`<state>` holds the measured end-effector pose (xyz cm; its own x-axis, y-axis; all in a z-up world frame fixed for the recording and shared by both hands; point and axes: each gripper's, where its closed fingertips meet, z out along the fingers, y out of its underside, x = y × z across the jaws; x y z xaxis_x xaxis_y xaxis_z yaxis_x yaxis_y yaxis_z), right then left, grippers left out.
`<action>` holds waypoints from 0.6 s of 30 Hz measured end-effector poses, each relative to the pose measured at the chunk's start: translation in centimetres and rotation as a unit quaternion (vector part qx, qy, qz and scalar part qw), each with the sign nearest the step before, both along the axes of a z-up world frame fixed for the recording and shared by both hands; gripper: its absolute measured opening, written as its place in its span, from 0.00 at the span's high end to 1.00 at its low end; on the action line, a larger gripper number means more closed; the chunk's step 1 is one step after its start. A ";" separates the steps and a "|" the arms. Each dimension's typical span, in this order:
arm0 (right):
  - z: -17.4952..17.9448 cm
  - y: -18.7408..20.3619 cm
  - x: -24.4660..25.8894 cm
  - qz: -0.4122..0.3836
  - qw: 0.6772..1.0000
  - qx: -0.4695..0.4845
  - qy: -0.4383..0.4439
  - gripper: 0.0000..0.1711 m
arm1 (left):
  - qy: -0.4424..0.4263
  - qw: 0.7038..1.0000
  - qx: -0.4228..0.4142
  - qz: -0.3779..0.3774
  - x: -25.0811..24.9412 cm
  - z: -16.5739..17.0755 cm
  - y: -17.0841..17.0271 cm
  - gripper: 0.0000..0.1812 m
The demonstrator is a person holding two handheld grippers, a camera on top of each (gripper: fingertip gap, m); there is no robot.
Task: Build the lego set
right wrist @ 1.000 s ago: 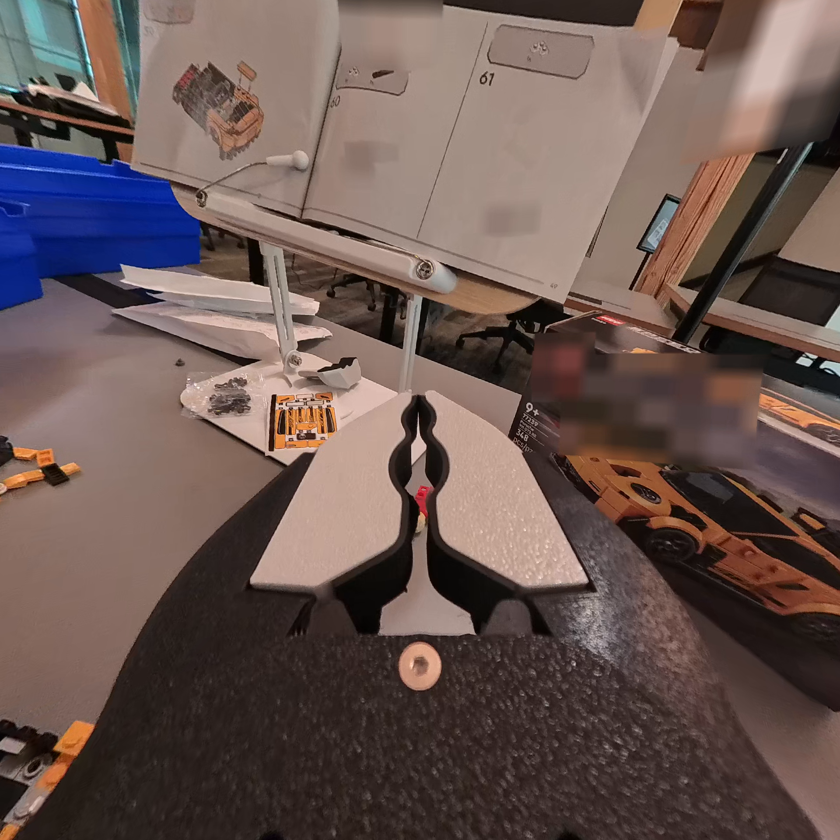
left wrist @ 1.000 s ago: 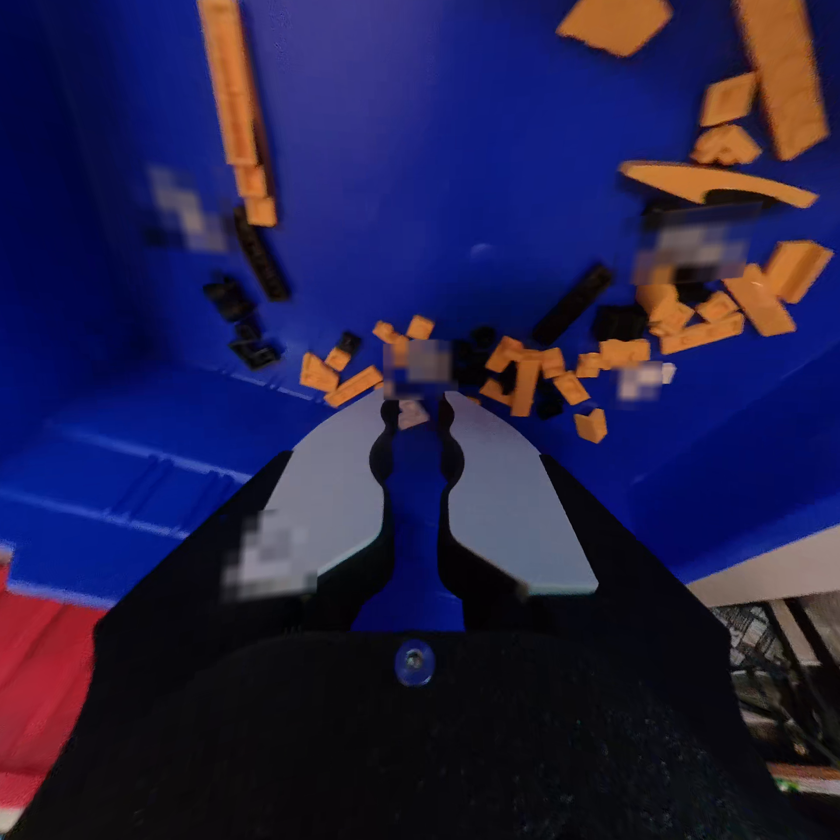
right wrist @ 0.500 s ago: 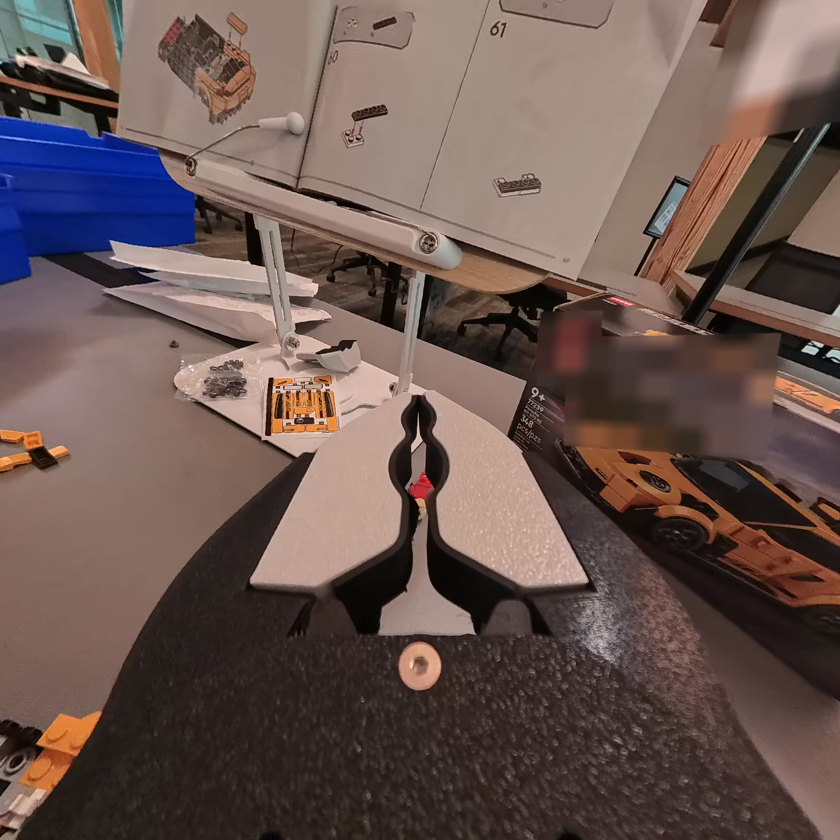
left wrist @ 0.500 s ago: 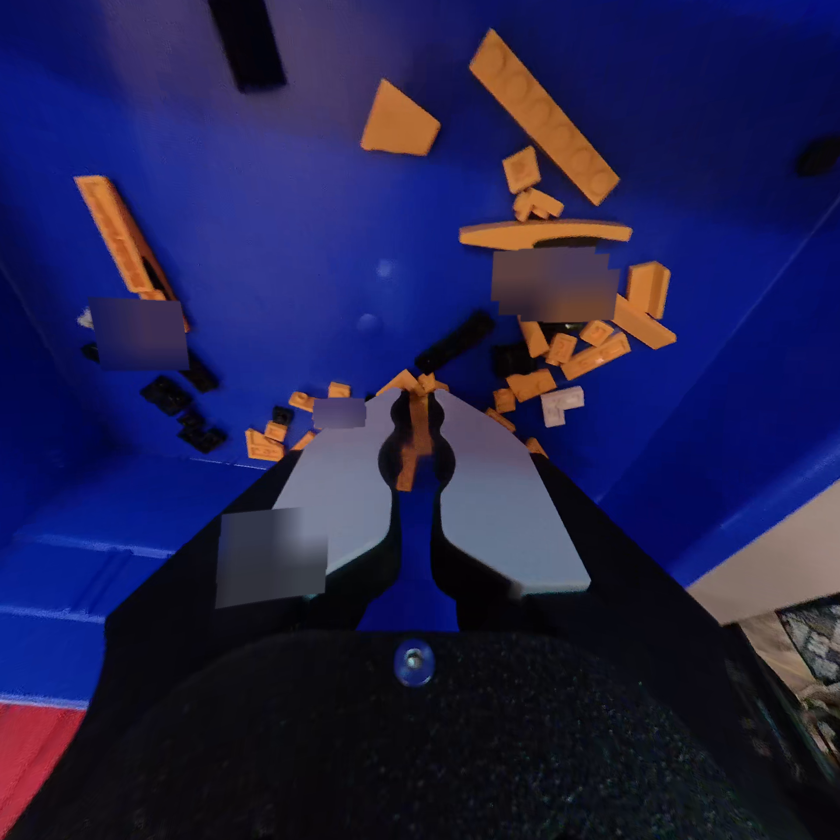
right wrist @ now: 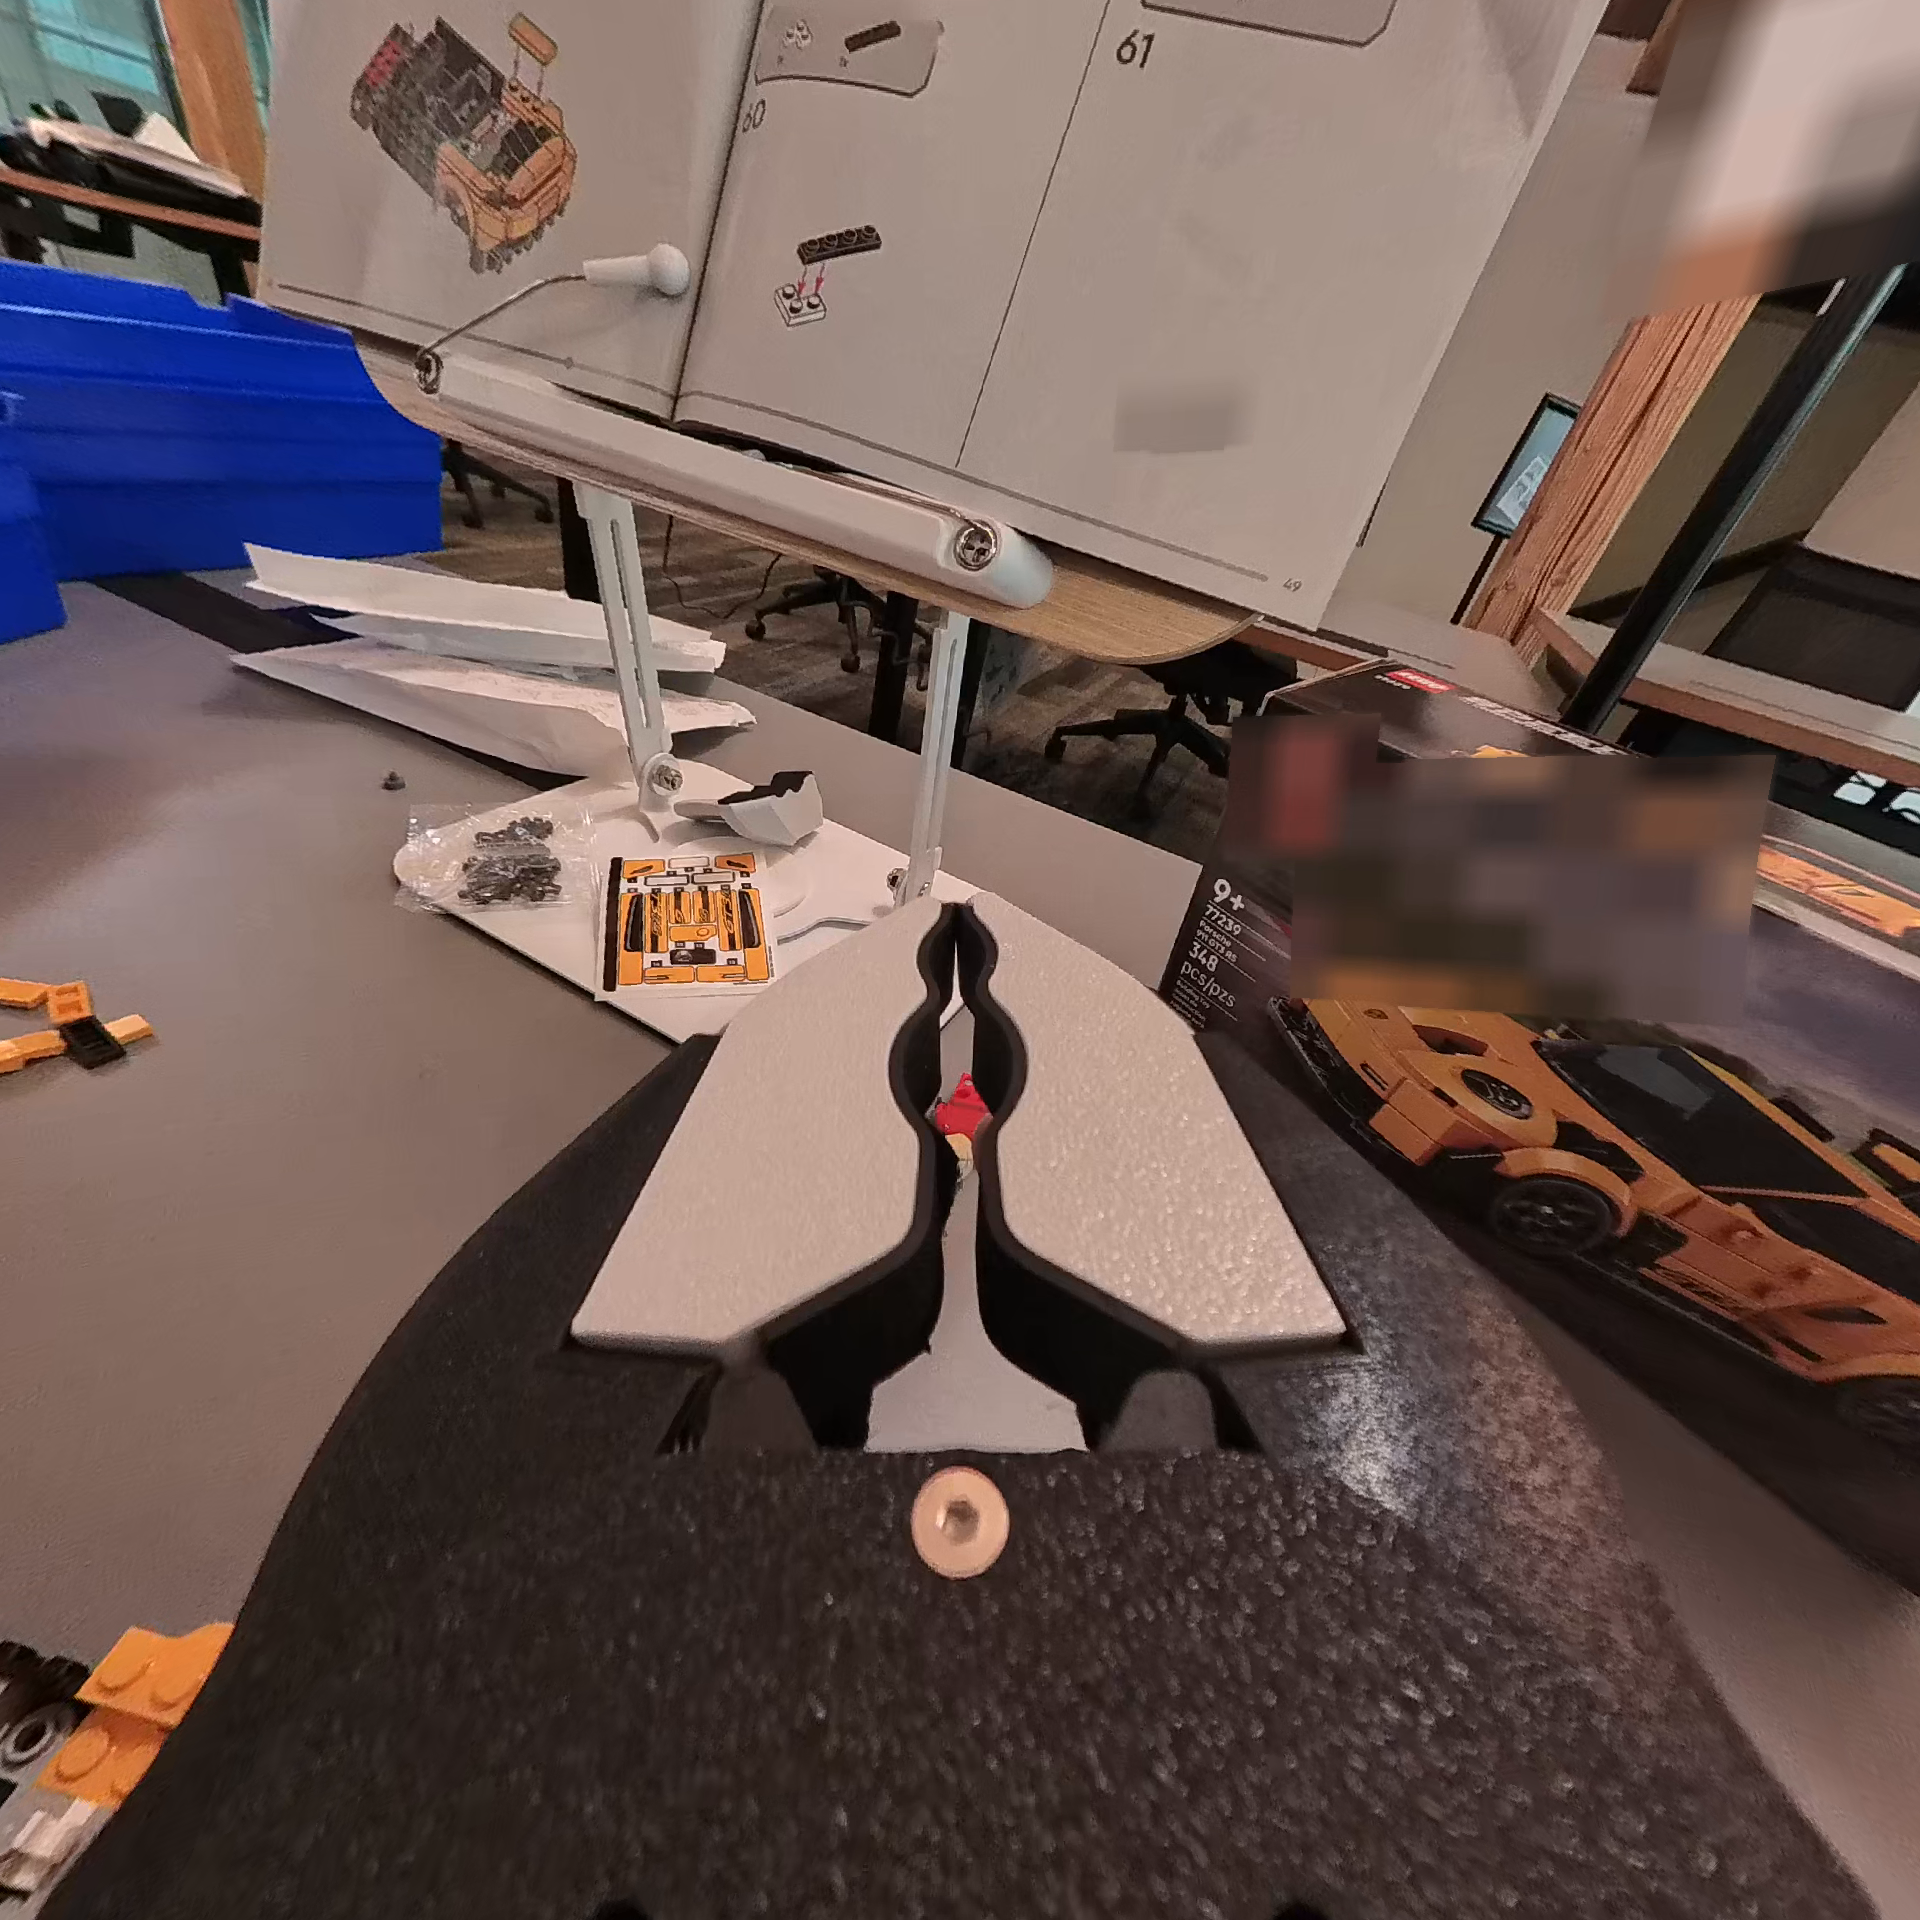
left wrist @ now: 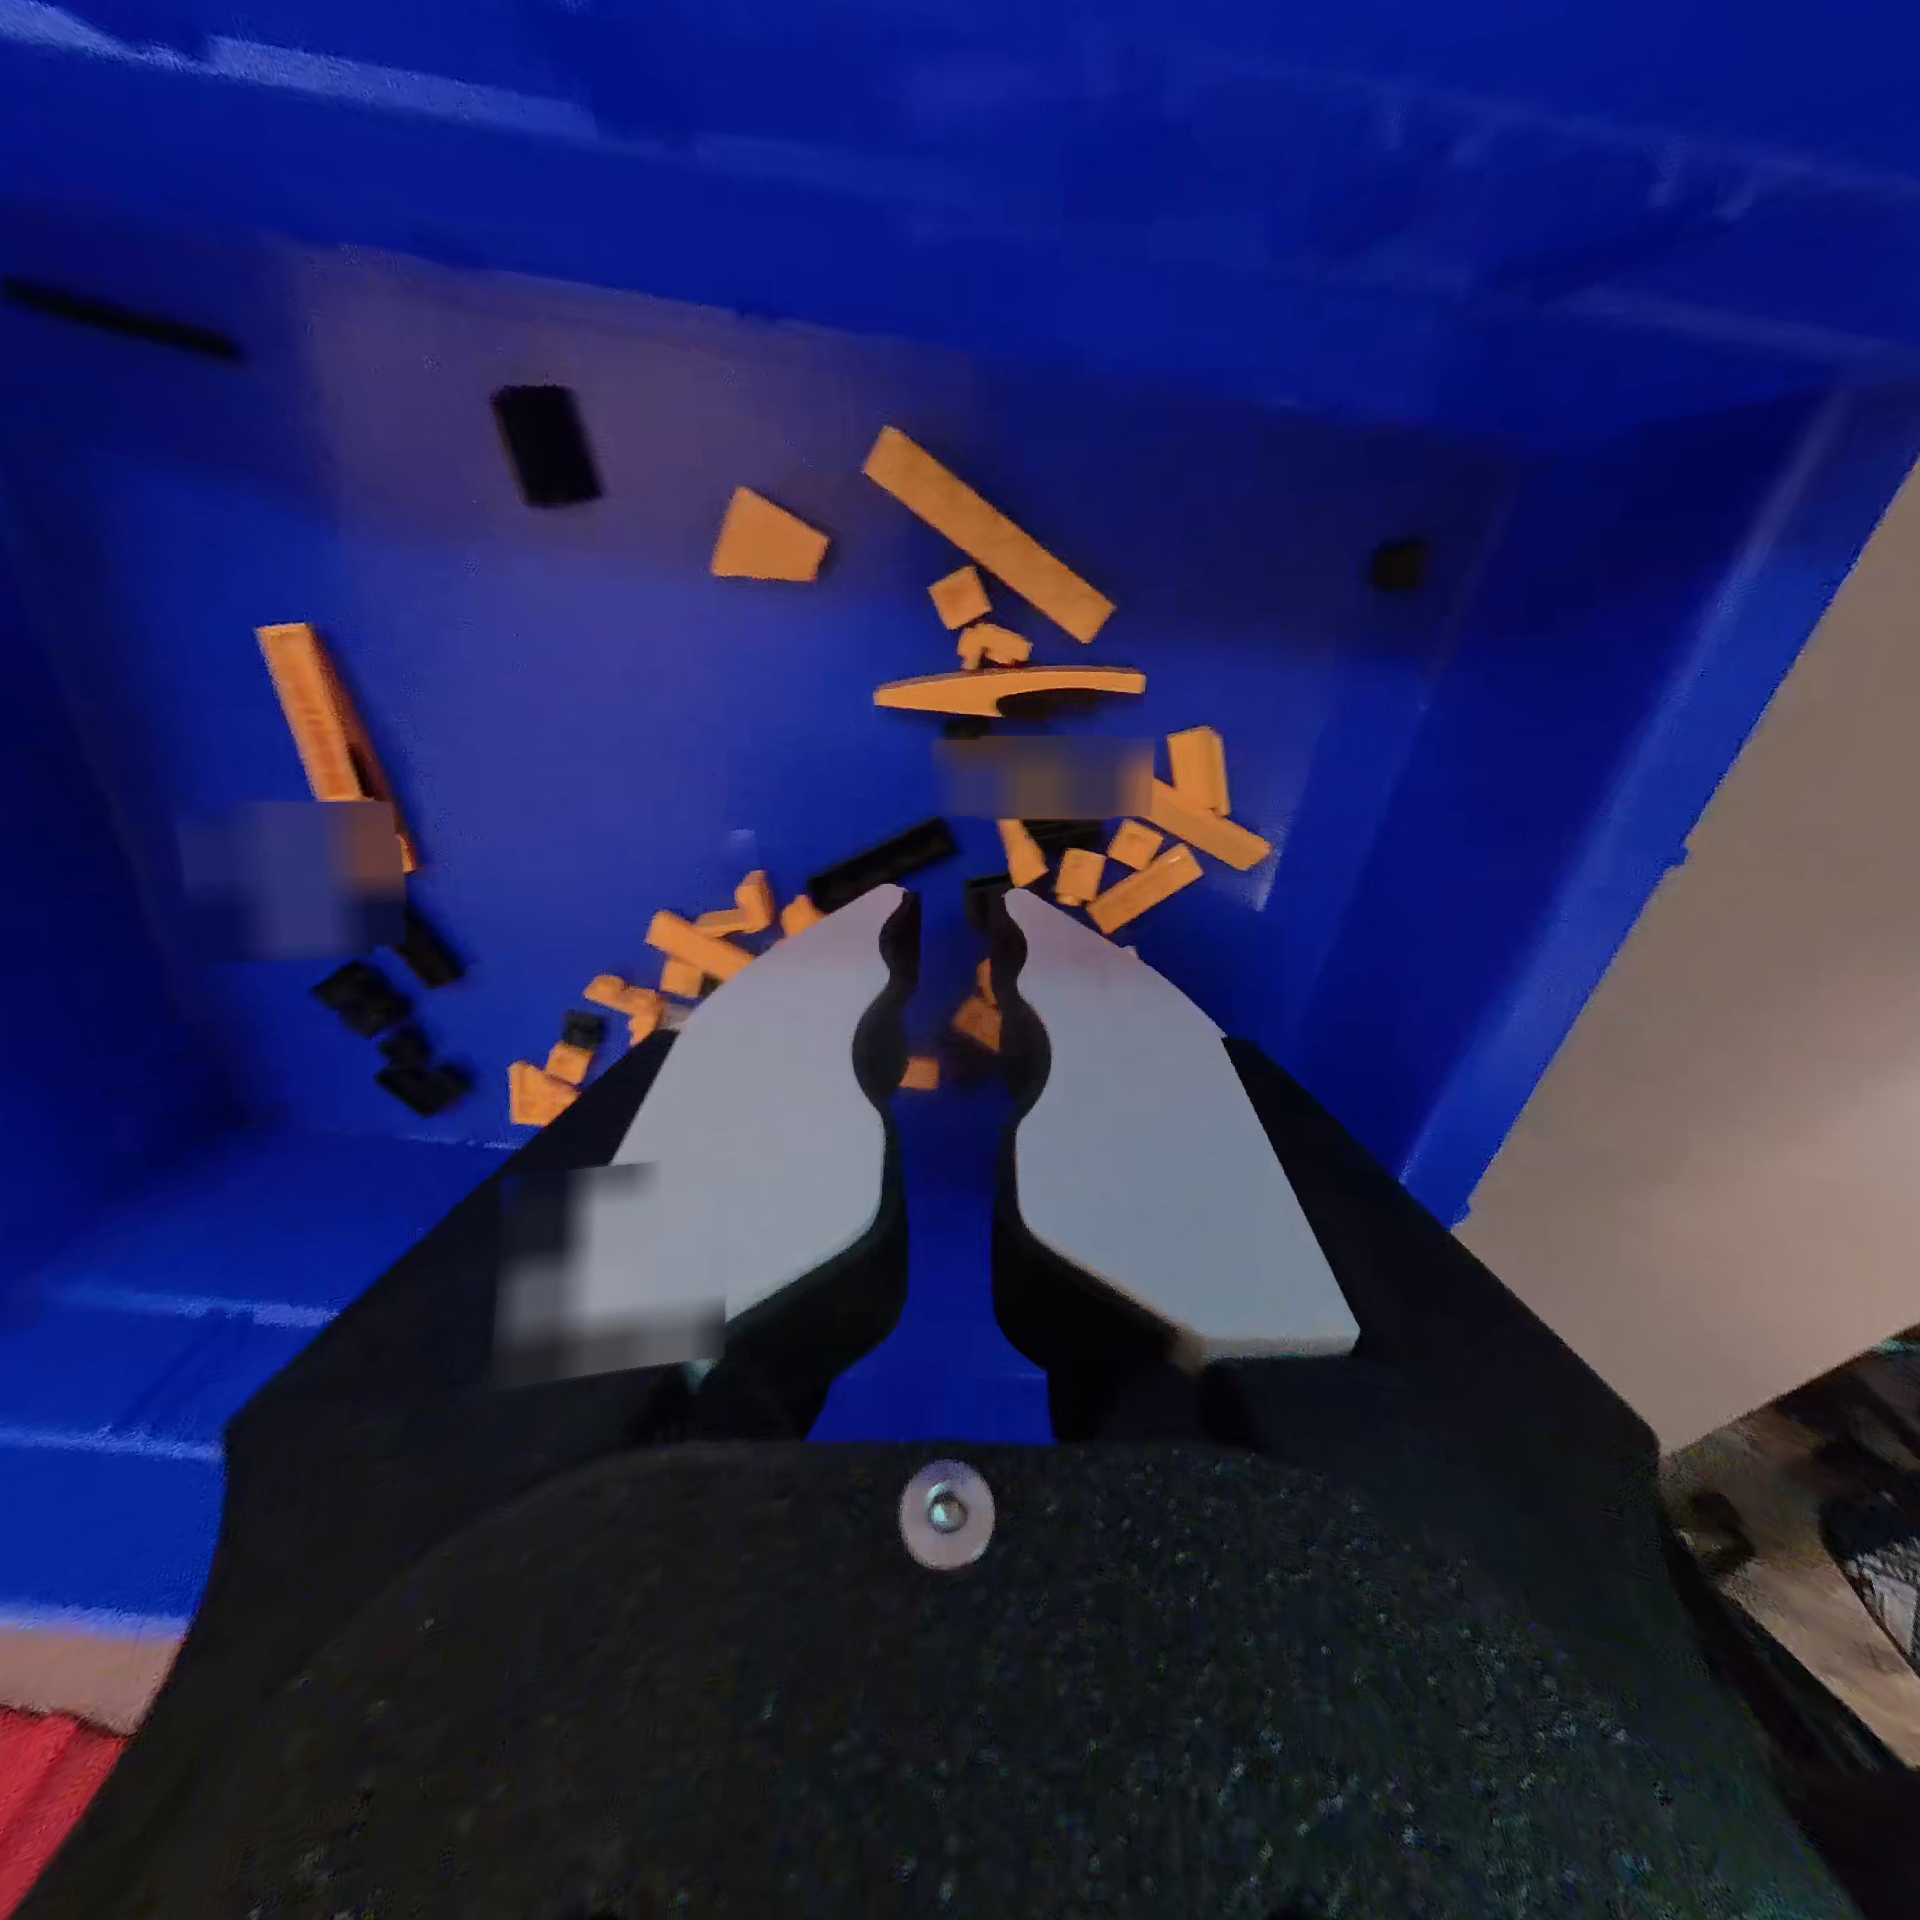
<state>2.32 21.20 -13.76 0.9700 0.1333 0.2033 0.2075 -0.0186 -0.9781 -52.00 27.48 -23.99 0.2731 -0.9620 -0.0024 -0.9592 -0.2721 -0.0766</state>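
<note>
Two grippers | left gripper [left wrist: 951, 904] parted, empty, over orange bricks [left wrist: 717, 951] in blue bin [left wrist: 1351, 1039] | right gripper [right wrist: 956, 914] clamping small red piece [right wrist: 961, 1114] above tabletop [right wrist: 260, 1195]

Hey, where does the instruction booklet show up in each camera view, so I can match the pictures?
Left wrist view: not in it; this view looks into a blue bin of loose orange and black pieces.
Right wrist view: the instruction booklet fills the top, open on a white stand.
Shared landmark: a blue bin, here at the far left edge; whether the same one, unclear.
</note>
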 end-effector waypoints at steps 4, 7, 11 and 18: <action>0.0 0.0 -0.1 0.001 1.000 0.000 -0.002 1.00 | 0.020 1.000 -0.017 -0.004 -0.1 -1.4 -0.8 0.88; 0.0 0.0 -0.1 0.000 1.000 0.000 -0.002 1.00 | 0.023 1.000 -0.020 -0.007 0.0 -2.0 -0.7 0.94; -0.1 0.0 -0.1 0.000 1.000 -0.002 -0.002 1.00 | 0.027 0.999 0.041 -0.008 0.0 -1.3 1.4 0.94; -0.2 0.1 0.0 -0.001 1.000 -0.003 -0.002 1.00 | 0.040 0.987 0.154 -0.008 0.0 0.0 4.6 0.94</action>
<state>2.30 21.26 -13.96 0.9692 0.1333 0.2072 0.2122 -0.0244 -0.9769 -52.03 32.13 -23.99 0.2456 -0.9161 -0.3170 -0.9694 -0.2332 -0.0772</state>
